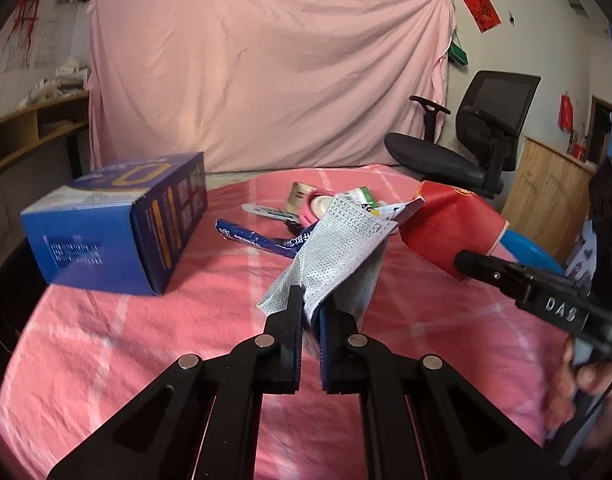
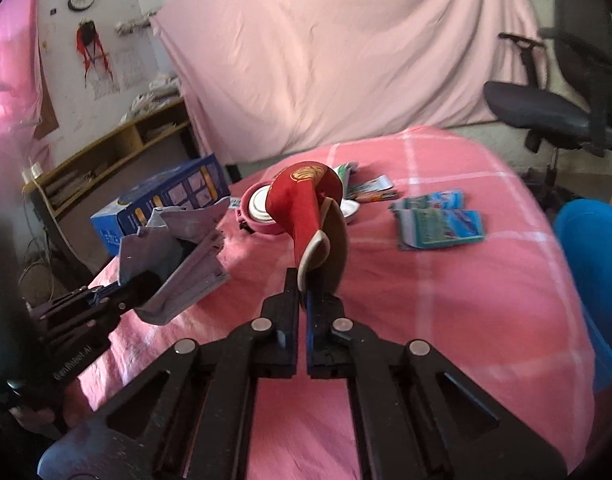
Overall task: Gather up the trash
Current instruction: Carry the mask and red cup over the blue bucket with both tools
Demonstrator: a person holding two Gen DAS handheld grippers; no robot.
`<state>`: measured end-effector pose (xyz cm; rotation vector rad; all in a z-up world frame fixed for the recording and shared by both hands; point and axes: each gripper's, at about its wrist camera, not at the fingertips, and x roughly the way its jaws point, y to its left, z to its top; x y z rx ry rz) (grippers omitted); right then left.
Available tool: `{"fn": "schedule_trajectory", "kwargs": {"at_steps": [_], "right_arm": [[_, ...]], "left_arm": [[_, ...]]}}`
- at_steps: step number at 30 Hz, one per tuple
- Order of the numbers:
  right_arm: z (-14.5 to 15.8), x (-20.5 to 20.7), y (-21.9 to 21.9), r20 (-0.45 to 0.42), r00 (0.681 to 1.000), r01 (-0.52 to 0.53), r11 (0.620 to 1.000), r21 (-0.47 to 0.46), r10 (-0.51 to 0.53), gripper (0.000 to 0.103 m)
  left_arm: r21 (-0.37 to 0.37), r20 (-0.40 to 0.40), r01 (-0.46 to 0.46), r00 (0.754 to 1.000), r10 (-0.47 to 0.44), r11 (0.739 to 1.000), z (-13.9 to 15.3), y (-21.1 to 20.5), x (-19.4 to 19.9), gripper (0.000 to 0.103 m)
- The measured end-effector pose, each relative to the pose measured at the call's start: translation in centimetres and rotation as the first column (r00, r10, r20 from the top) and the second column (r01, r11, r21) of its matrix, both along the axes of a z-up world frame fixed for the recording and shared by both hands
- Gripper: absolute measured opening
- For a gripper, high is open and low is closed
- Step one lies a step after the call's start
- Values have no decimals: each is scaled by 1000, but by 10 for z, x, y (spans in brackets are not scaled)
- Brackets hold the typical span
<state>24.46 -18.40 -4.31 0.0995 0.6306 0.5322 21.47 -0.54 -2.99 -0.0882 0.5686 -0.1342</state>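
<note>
Trash: left gripper (image 1: 310,300) clamped on light, floppy grey wrapper (image 1: 334,240); right gripper (image 2: 306,292) pinching crushable red cup (image 2: 301,204) by its rim.

A soft, matt pink cloth with pale woven stripes (image 1: 105,340) is spread over the table. The blue box (image 1: 117,220) near its left edge is made of smooth, faintly glossy printed cardboard. A crumpled silvery wrapper (image 1: 330,248), dotted and foil-like, is seen in the matt black plastic left gripper (image 1: 312,300), whose joints are fitted with bright metal pins. The red carton (image 2: 301,208), of smooth coated paper, is seen in the right gripper (image 2: 306,300).
</note>
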Motion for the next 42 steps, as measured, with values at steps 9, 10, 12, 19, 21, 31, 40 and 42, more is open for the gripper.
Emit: {"fn": "schedule_trajectory", "kwargs": {"at_steps": [9,10,12,19,21,31,40,42], "right_arm": [[3,-11,-21,63,996,56,998,7,-56,17],[2,-11,-23,60,996,61,998,7,-62,17],[0,-9,-27,53,996,71,997,13,-72,17],[-2,-10,-35,44,994,96,995,24,-97,17],[-3,-12,-37,46,993,105,994,23,-106,17],[18,-28,-31,130,991,-6,994,106,-8,17],[-19,-8,-3,-71,996,-49,999,-11,48,17],[-21,-7,-2,-78,996,-43,999,-23,41,17]], "left_arm": [[44,-97,55,994,-51,997,-18,-28,-3,5],[27,-99,66,993,-63,997,-18,-29,-3,5],[-21,-109,102,989,-103,995,-19,-29,-4,5],[-10,-124,157,980,-157,988,-20,-44,-5,4],[-23,-118,154,981,-156,988,-20,-42,-7,4],[100,-146,155,979,-140,983,-20,-55,-4,4],[73,-168,150,976,-136,986,-17,-45,2,4],[63,-166,138,978,-126,988,-16,-37,-2,4]]}}
